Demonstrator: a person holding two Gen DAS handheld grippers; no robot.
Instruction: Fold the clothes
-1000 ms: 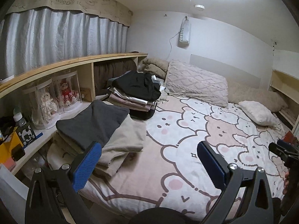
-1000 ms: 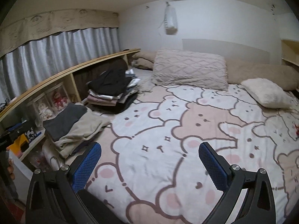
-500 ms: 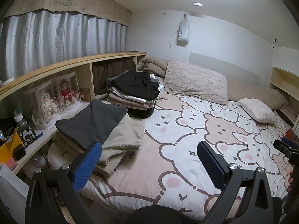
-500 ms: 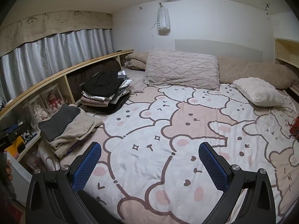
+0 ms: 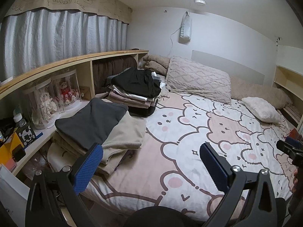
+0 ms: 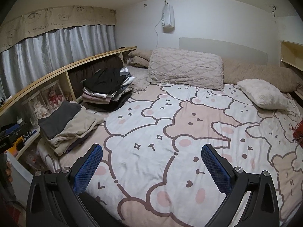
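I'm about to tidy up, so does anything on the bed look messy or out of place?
Mostly neat. The far clothes pile is uneven, its black top garment rumpled and slumped rather than folded flat. The near pile has its beige layer splayed out sideways. A small red thing lies at the bed's right edge; I can't tell what it is.
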